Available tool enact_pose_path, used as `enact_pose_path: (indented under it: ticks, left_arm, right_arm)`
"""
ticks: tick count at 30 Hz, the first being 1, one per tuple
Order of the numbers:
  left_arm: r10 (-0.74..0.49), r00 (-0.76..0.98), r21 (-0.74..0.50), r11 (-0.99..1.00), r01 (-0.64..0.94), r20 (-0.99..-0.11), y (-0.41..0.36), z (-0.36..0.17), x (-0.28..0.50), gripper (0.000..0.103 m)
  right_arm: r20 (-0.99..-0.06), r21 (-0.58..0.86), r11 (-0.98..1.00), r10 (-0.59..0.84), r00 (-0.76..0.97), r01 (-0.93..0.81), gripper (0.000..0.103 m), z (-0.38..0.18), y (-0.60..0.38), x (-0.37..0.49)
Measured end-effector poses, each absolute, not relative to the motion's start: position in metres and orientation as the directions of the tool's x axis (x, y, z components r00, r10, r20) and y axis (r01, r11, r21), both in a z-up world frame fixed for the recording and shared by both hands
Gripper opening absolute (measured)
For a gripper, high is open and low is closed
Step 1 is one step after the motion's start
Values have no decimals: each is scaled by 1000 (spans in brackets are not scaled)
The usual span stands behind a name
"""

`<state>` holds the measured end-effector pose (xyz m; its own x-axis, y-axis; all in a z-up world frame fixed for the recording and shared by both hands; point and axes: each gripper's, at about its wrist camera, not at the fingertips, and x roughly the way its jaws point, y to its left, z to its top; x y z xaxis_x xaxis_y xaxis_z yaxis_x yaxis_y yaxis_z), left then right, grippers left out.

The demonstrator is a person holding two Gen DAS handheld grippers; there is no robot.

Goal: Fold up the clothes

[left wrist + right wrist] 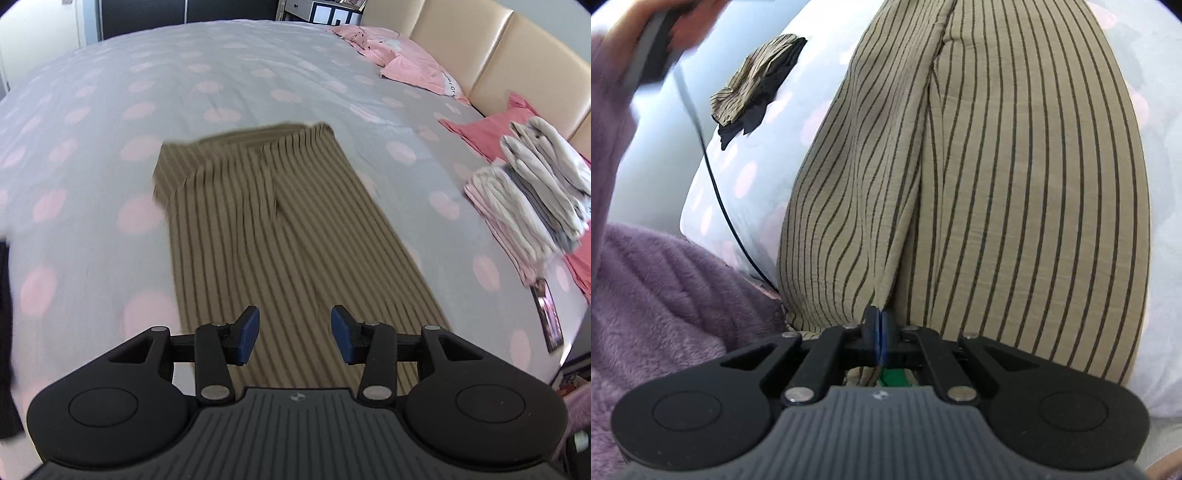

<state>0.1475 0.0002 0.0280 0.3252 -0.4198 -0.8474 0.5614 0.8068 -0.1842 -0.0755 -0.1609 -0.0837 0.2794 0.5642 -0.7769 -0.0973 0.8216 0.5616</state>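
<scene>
While the tan, dark-striped fabric trousers (280, 229) lie lengthwise on the polka-dot bed cover (92, 155), running away from both cameras, right gripper (877, 325) pinches their near edge; left gripper (294, 334) hovers, jaws apart, empty.

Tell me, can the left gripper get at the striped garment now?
Probably yes: the left gripper is open above the striped garment, with nothing between them.

Pink pillow (424, 68): white label with dark lettering, too blurred to read; nothing else legible.
</scene>
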Motion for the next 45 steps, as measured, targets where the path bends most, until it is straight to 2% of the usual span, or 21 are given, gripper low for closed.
enact_pose_path:
  ticks: [4, 6, 8, 9, 13, 15, 19, 24, 31, 32, 33, 34, 35, 36, 41, 45]
  left_arm:
    - [-411, 293, -214, 823, 526, -863, 45, 7, 98, 42]
    - [-400, 281, -218, 833, 509, -872, 65, -5, 75, 42]
    - [-388, 272, -217, 841, 496, -880, 81, -14, 53, 42]
    - [-379, 270, -209, 842, 497, -885, 87, -17, 43, 42]
    - [-383, 233, -200, 805, 559, -894, 95, -26, 2, 42]
    - [-394, 205, -191, 759, 623, -896, 94, -30, -22, 42]
    - [-330, 198, -71, 652, 755, -923, 83, -39, -64, 41]
    - [-304, 199, 15, 516, 857, -932, 74, -45, -97, 41]
    - [-178, 236, 202, 192, 960, -955, 50, -90, -141, 39]
    - [-153, 240, 212, 176, 961, -959, 48, -96, -142, 36]
    - [-128, 243, 222, 159, 962, -961, 46, -102, -142, 24]
    - [-103, 247, 232, 142, 962, -963, 45, -108, -143, 12]
    - [-82, 246, 235, 130, 963, -966, 43, -112, -143, 4]
    - [-75, 228, 216, 137, 967, -971, 44, -110, -143, 0]
    - [-61, 146, 131, 200, 971, -987, 50, -97, -143, 0]
    - [11, 65, 66, 175, 982, -998, 49, -110, -148, 0]
  right_arm:
    - [-801, 540, 838, 541, 256, -83, 7, -93, -154, -77]
    - [-790, 566, 822, 563, 242, -65, 13, -98, -153, -80]
    - [-776, 594, 803, 588, 229, -51, 30, -103, -150, -82]
    - [-770, 605, 795, 599, 221, -43, 34, -105, -148, -83]
    - [-775, 616, 788, 607, 177, -5, 36, -121, -131, -81]
    - [-783, 608, 794, 601, 156, -4, 36, -126, -121, -79]
    - [-811, 570, 821, 566, 151, -15, 36, -126, -113, -78]
    - [-823, 552, 834, 544, 163, 3, 36, -125, -113, -87]
    - [-802, 584, 810, 568, 187, 46, 36, -128, -113, -92]
    - [-799, 589, 806, 571, 190, 52, 35, -129, -112, -92]
    - [-796, 593, 803, 574, 193, 58, 31, -130, -111, -91]
    - [-794, 595, 801, 575, 197, 59, 16, -129, -112, -92]
    - [-791, 597, 800, 577, 203, 55, 5, -127, -112, -93]
    - [-788, 600, 799, 579, 209, 50, 5, -125, -113, -95]
    - [-786, 596, 803, 582, 206, 4, 3, -115, -114, -100]
    - [-813, 569, 822, 561, 153, 7, 3, -124, -107, -99]
